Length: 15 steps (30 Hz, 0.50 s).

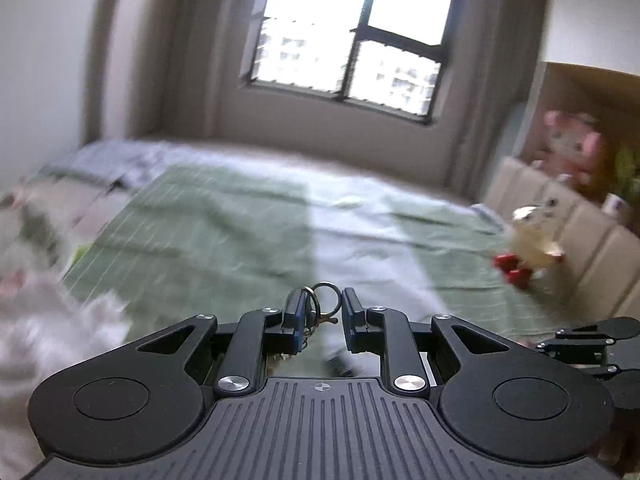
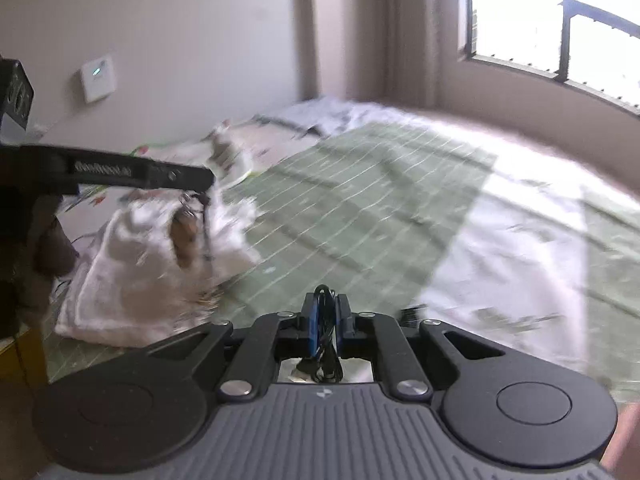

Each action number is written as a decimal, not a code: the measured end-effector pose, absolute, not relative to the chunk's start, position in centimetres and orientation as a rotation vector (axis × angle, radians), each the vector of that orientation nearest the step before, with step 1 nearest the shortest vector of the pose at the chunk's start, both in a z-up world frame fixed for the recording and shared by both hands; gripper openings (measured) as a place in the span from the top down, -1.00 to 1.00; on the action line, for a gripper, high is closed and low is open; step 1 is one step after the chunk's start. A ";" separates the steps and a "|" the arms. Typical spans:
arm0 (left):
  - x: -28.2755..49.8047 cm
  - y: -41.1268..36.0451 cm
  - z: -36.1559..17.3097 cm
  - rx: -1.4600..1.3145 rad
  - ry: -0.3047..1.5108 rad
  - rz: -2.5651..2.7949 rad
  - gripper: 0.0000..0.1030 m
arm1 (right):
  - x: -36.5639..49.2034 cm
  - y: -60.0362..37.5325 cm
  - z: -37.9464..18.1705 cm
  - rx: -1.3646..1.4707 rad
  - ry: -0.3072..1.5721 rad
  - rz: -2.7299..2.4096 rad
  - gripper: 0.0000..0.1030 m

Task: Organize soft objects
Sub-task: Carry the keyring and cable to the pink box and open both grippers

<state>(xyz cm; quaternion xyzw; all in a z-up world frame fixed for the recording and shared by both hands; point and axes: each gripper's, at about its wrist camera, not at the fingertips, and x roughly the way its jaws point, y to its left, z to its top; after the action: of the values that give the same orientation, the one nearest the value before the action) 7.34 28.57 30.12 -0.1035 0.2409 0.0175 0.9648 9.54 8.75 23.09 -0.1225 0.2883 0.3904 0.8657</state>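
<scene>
The right gripper (image 2: 325, 312) has its jaws pinched on a thin black cord (image 2: 326, 354). The left gripper (image 1: 320, 314) holds a metal key ring (image 1: 320, 300), its jaws slightly apart. Beyond lie a fluffy white towel (image 2: 132, 272) on the green striped bed (image 1: 224, 224) and a plush toy (image 1: 532, 240) by the padded headboard (image 1: 580, 232).

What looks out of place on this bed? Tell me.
The white towel lies in a crumpled heap at the edge of the green sheet. A plush toy sits alone against the headboard. Blur hides finer detail.
</scene>
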 end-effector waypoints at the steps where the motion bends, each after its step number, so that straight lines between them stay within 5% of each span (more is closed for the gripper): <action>1: 7.9 27.1 31.0 -0.194 0.477 0.007 0.57 | 9.8 7.0 23.8 -0.254 0.590 0.792 0.84; 15: 16.3 5.2 34.7 -0.226 0.468 -0.483 0.57 | 11.2 -15.8 28.4 -0.166 0.532 0.397 0.84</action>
<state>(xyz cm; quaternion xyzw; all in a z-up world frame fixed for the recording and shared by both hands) 16.32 5.20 34.74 -0.1105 0.2290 -0.2366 0.9377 11.23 -15.82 28.41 -0.0813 0.2609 0.1948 0.9420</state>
